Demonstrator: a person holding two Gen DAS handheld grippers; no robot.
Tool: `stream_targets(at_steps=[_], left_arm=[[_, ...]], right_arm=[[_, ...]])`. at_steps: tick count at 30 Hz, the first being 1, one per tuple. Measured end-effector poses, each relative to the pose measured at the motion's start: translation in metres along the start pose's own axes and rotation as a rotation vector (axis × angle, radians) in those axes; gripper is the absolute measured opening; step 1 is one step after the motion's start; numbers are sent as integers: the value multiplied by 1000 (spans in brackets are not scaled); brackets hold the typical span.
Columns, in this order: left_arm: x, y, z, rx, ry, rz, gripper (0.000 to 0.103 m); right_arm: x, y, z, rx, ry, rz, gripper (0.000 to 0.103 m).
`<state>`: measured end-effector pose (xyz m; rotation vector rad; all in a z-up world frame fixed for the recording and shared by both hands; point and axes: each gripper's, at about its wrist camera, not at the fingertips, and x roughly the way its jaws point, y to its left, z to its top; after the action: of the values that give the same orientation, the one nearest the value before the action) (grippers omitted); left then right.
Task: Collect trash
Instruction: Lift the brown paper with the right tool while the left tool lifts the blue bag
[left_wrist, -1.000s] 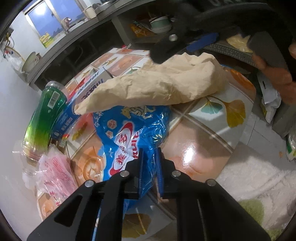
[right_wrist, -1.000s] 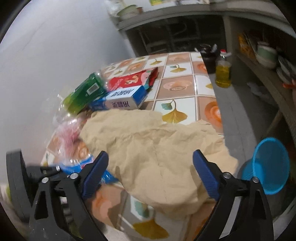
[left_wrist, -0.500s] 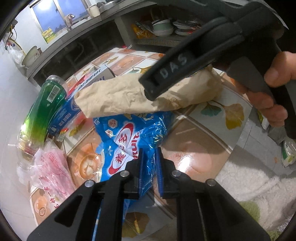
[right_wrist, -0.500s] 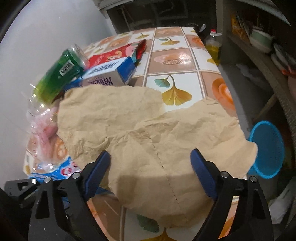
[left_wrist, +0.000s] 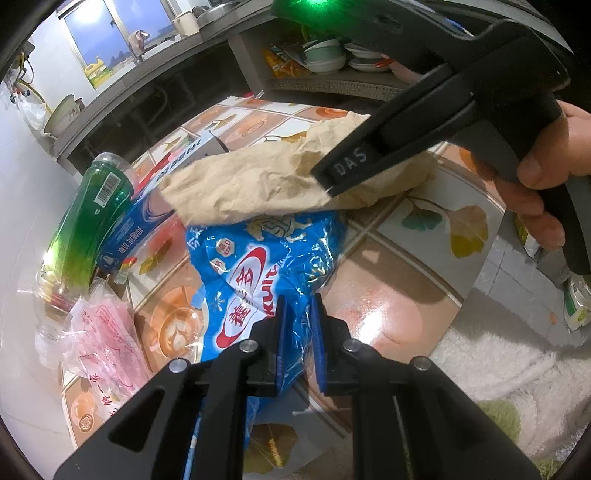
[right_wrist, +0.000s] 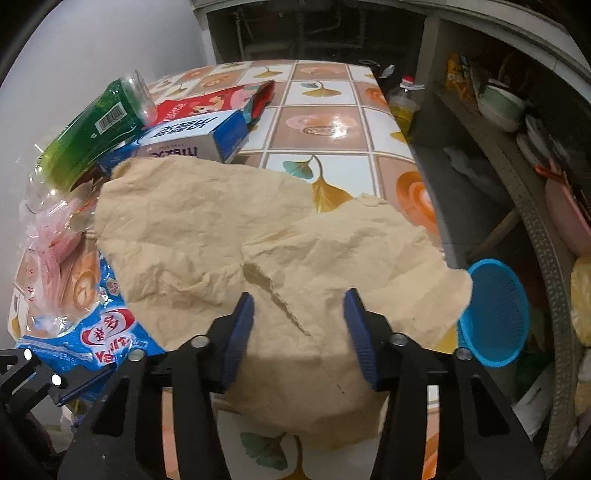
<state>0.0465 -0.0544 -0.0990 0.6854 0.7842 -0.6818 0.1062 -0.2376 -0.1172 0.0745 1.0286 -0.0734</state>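
A crumpled brown paper lies across the tiled table, partly over a blue plastic bag. My right gripper points down onto the paper with its jaws closing. The paper is rising in a crease between the pads, which stand apart from it. My left gripper is shut on the near edge of the blue plastic bag. In the left wrist view the brown paper is partly hidden by the right tool's black body, held by a hand.
A green bottle, a blue-and-white box, a red packet and a pink plastic bag crowd the table's left side by the wall. A blue basket sits on the floor at the right. Shelves with bowls stand beyond.
The right gripper has come down onto the brown paper and its jaws have narrowed, bunching a crease between them. The left gripper keeps its hold on the blue bag, unmoved.
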Motion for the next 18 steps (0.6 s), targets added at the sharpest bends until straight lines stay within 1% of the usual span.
stream_targets(at_steps=[2, 3, 4, 6, 8, 10, 14, 18], left_arm=[[0, -2, 1, 1, 2, 4, 12], [0, -3, 1, 3, 2, 5, 12], [0, -4, 2, 9, 3, 9, 12], [0, -6, 2, 26, 5, 15, 12], [0, -7, 3, 30, 4, 13, 11], [0, -7, 4, 21, 1, 6, 6], [-1, -4, 8, -2, -4, 3, 4], [-13, -2, 18, -26, -37, 2, 3]], right_arm=[[0, -5, 2, 16, 1, -2, 31], [0, -9, 2, 32, 1, 0, 18], [1, -13, 3, 48, 3, 8, 8], [2, -22, 4, 90, 10, 51, 3], [2, -30, 4, 130, 11, 105, 2], [-2, -34, 3, 158, -2, 157, 1], [-20, -39, 6, 175, -60, 200, 1], [-43, -49, 9, 193, -126, 235, 1]])
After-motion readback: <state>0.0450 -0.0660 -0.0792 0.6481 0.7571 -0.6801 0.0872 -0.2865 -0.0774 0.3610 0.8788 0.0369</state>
